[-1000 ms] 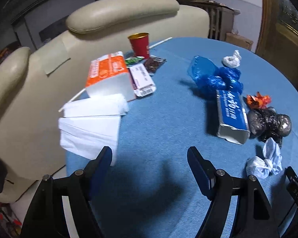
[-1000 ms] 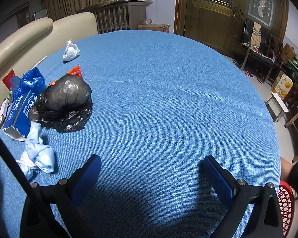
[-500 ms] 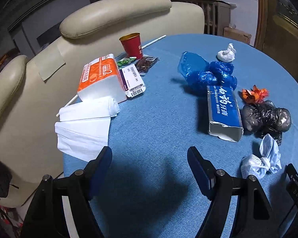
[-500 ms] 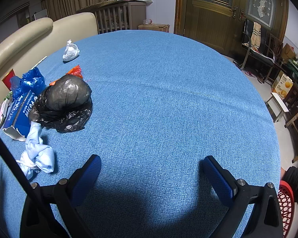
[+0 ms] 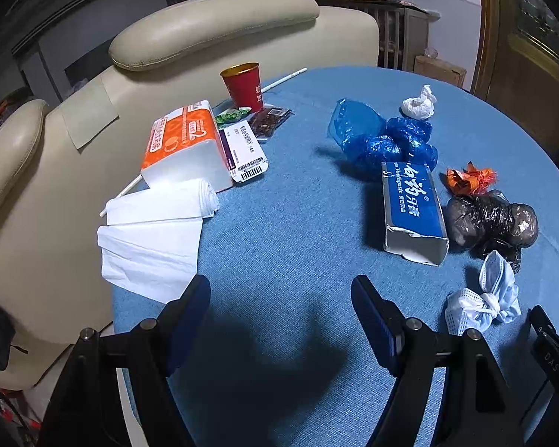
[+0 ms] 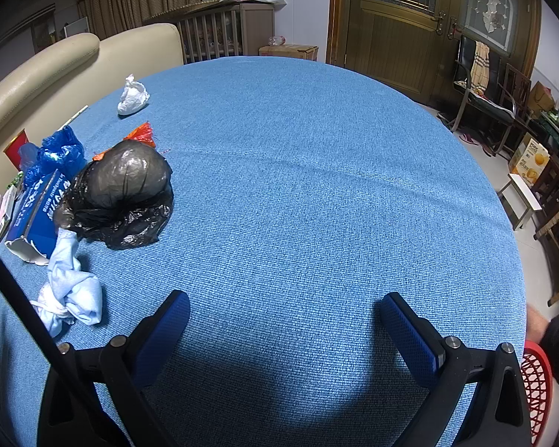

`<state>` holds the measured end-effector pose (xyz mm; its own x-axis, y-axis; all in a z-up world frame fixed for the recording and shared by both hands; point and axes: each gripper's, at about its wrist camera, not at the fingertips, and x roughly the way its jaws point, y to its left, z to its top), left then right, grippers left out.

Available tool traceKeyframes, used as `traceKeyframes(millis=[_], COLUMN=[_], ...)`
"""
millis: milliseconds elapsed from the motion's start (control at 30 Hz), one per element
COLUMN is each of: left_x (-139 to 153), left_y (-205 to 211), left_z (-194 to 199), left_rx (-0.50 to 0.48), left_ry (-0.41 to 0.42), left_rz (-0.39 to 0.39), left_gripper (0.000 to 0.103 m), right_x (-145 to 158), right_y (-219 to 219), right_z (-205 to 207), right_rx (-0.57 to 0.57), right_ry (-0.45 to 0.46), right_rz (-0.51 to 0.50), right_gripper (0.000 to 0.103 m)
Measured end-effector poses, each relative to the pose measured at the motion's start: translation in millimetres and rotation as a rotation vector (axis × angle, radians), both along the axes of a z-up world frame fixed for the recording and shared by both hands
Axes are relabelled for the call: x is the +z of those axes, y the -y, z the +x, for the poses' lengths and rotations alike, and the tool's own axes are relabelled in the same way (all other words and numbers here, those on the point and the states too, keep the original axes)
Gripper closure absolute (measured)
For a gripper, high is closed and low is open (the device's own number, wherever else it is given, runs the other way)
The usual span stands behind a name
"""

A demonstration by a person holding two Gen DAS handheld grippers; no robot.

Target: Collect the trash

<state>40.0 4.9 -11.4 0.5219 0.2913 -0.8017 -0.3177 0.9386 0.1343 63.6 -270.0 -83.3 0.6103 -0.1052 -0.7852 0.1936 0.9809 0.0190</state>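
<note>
The round surface (image 6: 316,186) wears a rough blue cloth, and the trash sits bunched at its left side, not picked up yet. From big to small: a soft tissue pack (image 5: 184,145), a stiff toothpaste box (image 5: 413,212), a shiny crinkly black bag (image 6: 123,190), a knotted face mask (image 5: 484,301). The left gripper (image 5: 279,309) and right gripper (image 6: 283,320) hang above bare cloth, jaws apart, holding nothing.

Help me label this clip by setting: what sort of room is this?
Most likely a home living or dining room: a round table under a blue cloth, a cream leather sofa beside it, and a wooden door with leaded glass behind.
</note>
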Motion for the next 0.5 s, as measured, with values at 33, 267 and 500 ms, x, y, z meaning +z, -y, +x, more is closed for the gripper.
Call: traceKeyframes(millis=[33, 267, 500], left_x=[-0.7, -0.7, 5.0], left_y=[-0.5, 2.8, -0.1], left_z=[0.6, 2.6, 2.2], left_rx=[0.001, -0.012, -0.001], left_ry=[-0.001, 0.002, 0.013], left_rz=[-0.003, -0.01, -0.012], left_gripper=[0.025, 0.025, 0.025], right_x=[-0.3, -0.5, 0.2], right_y=[-0.1, -0.1, 0.0], right_z=[0.0, 0.0, -0.1], right_rx=[0.0, 0.0, 0.0], right_ry=[0.0, 0.0, -0.001], right_rz=[0.0, 0.0, -0.001], right_gripper=[0.0, 0.0, 0.0])
